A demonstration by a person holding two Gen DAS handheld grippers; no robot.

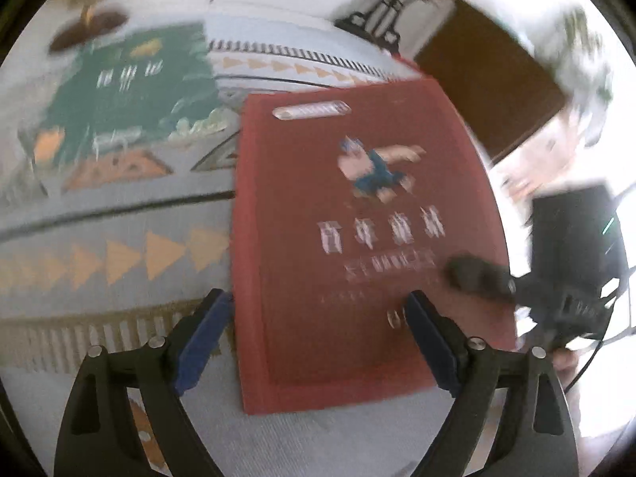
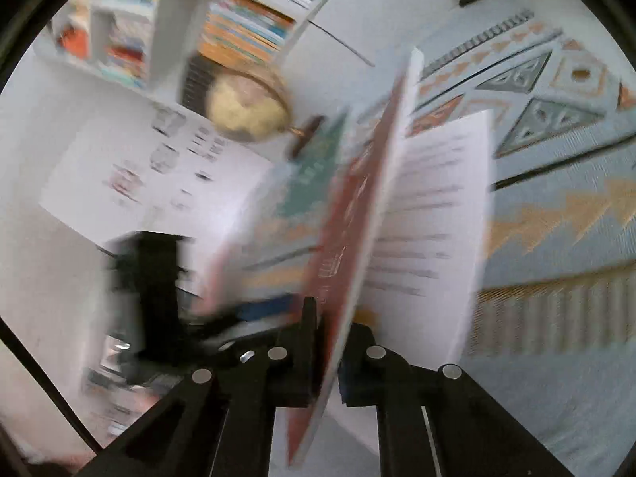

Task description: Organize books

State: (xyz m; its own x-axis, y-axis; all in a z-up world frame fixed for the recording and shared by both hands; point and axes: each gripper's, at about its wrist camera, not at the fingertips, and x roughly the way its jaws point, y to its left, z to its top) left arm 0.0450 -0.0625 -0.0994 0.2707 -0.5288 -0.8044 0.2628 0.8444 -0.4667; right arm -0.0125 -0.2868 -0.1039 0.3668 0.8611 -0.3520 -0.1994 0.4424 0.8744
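A red book (image 1: pixel 357 198) with white characters and a small figure on its cover lies on a patterned rug (image 1: pixel 119 250). My left gripper (image 1: pixel 316 296) hangs open over the book's near end; one blue pad is beside its left edge and the other is above the cover. My right gripper (image 1: pixel 477 278) reaches in from the right onto the book's right edge. In the right wrist view my right gripper (image 2: pixel 332 318) is shut on the red cover (image 2: pixel 349 218), seen edge-on, with a white printed page (image 2: pixel 429 218) spread beside it. The left gripper (image 2: pixel 151 278) shows as a dark blur.
A green book (image 1: pixel 131 91) lies on the rug beyond the red one, next to a globe on a wooden stand (image 2: pixel 246 103). White shelves full of books (image 2: pixel 246 28) stand behind. A white sheet with printed figures (image 2: pixel 151 167) lies left of the gripped cover.
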